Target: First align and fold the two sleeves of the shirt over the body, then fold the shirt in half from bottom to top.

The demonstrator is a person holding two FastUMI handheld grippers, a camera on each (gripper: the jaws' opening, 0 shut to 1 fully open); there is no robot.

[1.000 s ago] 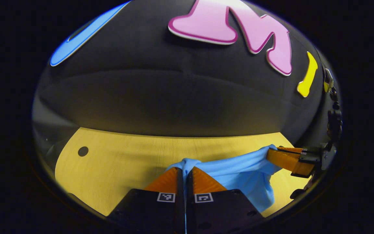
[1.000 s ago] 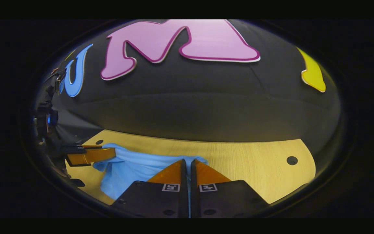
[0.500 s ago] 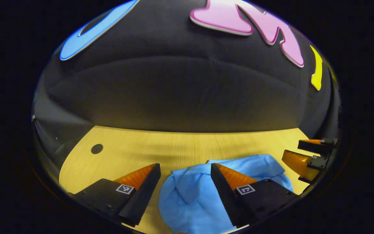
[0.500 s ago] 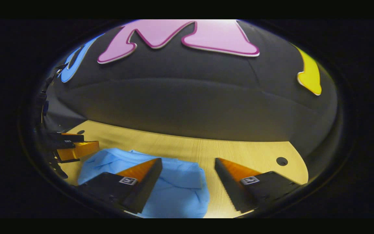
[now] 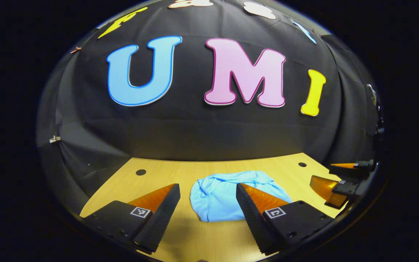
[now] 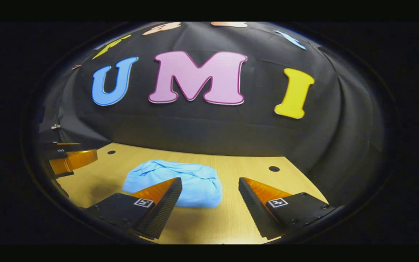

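Light blue shirt [image 5: 227, 194] lying in a rumpled, folded bundle on the wooden bench [image 5: 151, 178], roughly midway between the side edges and nearer the back edge than the front, wrinkled along its top. Same shirt [image 6: 180, 182] seen in the right gripper view, a little left of centre.

Left gripper [image 5: 207, 189] spread wide, gripping nothing, held above the front part of the bench, clear of the cloth; shirt framed between and beyond its fingers. Also seen in the right gripper view, at the left edge of the bench [image 6: 73, 156], fingers parted.

Right gripper [image 6: 209, 183] likewise wide apart and empty, held over the front of the bench, apart from the shirt. Seen too at the far right in the left gripper view [image 5: 335, 176], fingers parted.

Small dark holes [image 5: 140, 172] near the back corners of the bench.
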